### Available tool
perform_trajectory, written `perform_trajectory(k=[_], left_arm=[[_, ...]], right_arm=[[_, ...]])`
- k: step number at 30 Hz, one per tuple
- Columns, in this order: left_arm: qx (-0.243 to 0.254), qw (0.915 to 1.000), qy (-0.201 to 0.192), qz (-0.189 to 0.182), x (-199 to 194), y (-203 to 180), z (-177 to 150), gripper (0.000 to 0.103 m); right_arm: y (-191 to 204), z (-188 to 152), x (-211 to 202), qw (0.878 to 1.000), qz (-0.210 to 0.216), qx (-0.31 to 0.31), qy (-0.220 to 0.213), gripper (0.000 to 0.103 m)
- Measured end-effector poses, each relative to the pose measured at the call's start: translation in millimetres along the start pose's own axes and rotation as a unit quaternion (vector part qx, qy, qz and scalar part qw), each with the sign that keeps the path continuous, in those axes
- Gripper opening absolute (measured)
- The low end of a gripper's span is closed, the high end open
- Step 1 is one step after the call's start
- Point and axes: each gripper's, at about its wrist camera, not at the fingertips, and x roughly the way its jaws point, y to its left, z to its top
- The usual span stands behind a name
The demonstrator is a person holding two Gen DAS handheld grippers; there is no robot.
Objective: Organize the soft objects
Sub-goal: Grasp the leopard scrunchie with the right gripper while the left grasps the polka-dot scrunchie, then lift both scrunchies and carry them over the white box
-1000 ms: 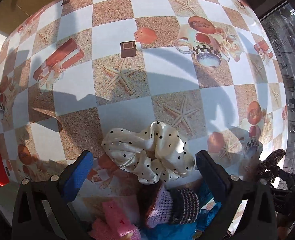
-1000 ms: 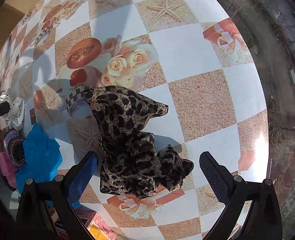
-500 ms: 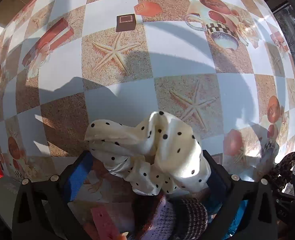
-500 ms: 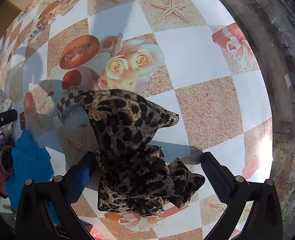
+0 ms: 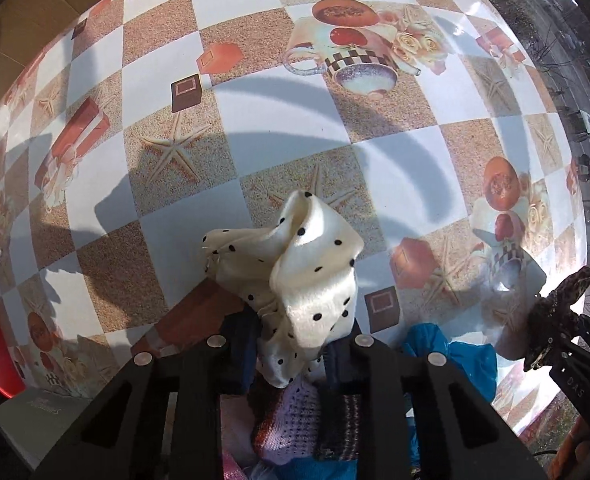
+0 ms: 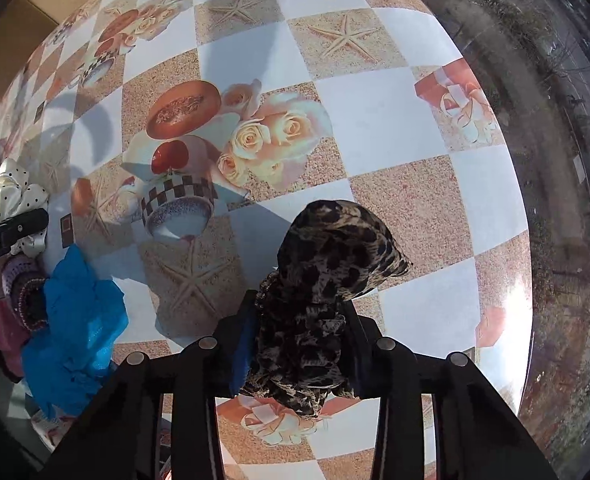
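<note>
Both claws had just been closing since the earlier frames, where their jaws stood wide on either side of the fabric. The left claw (image 5: 291, 354) was now pinched tight on the cream polka-dot scrunchie (image 5: 307, 276), which bunched up above its fingers. The right claw (image 6: 299, 354) was clamped on the leopard-print scrunchie (image 6: 327, 276), gathered into a tall wad between the jaws.

Both pointed straight down over the checkered, starfish-printed surface (image 6: 379, 120). A blue scrunchie (image 6: 75, 332) and a knitted purple piece (image 5: 295, 420) lay in a loose pile between the two claws, with the polka-dot one at the pile's edge.

The risk from here appeared to lie in the slippery satin. Each grip seemed to hold only a fold, so a quick lift could let the fabric slide free. The left claw sat close above the knitted piece and might snag it and drag it along.

Compared with a second earlier, each scrunchie was squeezed narrower and stood taller.
</note>
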Motion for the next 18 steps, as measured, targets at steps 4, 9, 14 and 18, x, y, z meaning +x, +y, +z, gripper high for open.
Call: perform_trajectory(k=[4, 9, 14, 18], left_arm=[[0.012, 0.9987, -0.049, 0.01, -28, -8, -6, 0.028], [0.053, 0.9945, -0.09, 0.003, -65, -38, -14, 0.028], [0.111, 0.9861, -0.123, -0.019, -101, -79, -33, 0.028], [0.151, 0.9769, -0.143, -0.05, -121, -112, -53, 0.028]], right_arm=[[-13, -9, -12, 0.999, 0.022, 0.025, -0.007, 0.039], [-26, -26, -27, 0.999, 0.027, 0.041, -0.019, 0.039], [-41, -47, -45, 0.997, 0.033, 0.068, -0.029, 0.039], [-50, -73, -61, 0.995, 0.031, 0.08, -0.043, 0.039]])
